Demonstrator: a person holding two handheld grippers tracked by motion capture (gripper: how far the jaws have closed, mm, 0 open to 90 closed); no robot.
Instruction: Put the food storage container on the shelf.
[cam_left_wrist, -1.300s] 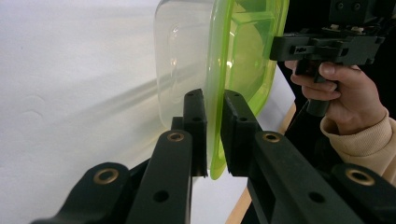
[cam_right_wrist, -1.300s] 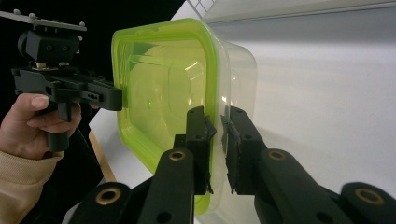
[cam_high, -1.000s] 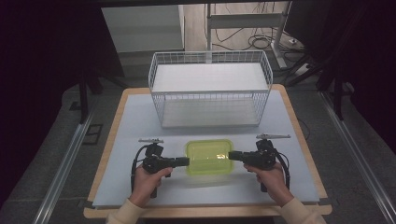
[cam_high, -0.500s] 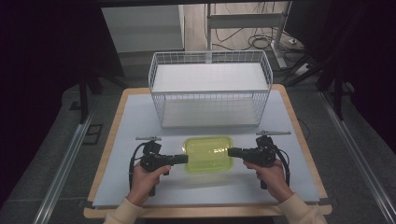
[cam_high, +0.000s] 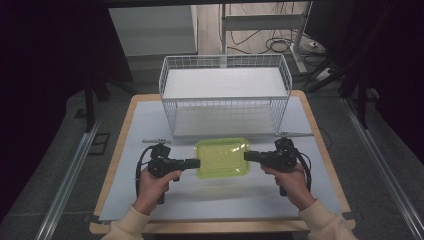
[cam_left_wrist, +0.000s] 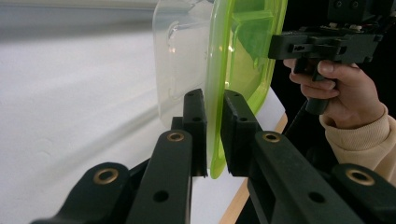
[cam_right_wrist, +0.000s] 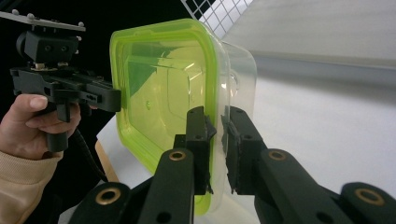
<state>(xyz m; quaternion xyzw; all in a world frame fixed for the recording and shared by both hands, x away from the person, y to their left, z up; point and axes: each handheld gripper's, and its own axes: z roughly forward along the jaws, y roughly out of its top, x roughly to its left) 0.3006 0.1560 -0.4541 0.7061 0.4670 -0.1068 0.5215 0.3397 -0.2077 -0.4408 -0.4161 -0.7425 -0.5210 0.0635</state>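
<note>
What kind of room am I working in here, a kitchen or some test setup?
Likely a lab or recording rig, not a kitchen: a wood-edged table with a white mat, a white wire basket at its far side, dark curtains around, and loose cables on the floor behind.

Glossy translucent plastic container (cam_high: 222, 158)

High view: table (cam_high: 150, 120) evenly lit from overhead, surroundings black from 9 to 12 o'clock; soft shadow toward 6 o'clock under the green container (cam_high: 222, 157). Gripper views: near jaws slightly soft, backgrounds blurred, white glare on the container's clear plastic.
</note>
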